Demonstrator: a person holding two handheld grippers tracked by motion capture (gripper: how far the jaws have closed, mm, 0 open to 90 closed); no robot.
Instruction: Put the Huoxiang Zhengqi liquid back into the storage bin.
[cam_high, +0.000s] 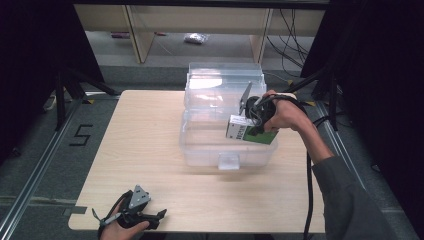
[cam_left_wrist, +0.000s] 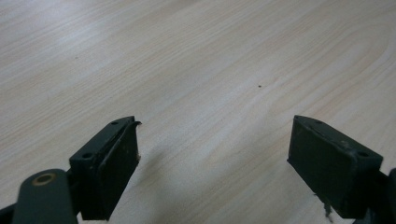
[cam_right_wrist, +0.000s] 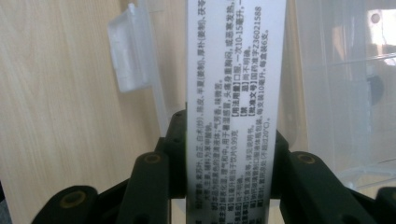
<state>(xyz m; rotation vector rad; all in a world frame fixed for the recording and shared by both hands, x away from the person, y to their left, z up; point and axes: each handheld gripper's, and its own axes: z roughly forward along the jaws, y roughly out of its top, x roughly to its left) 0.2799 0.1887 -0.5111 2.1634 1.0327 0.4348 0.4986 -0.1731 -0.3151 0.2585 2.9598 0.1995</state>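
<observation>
— Where do you stand?
— Your right gripper (cam_high: 254, 116) is clamped on the green-and-white printed cardboard box (cam_high: 250, 132), over the open clear plastic bin (cam_high: 227, 150) on the pale wooden table (cam_high: 145, 140). Likely you're placing it; next, lower and release.
— And your left gripper (cam_high: 131, 212)?
— Jaws wide, empty, at the near edge.
— The box's writing?
— Chinese print, "Z36021588".
</observation>
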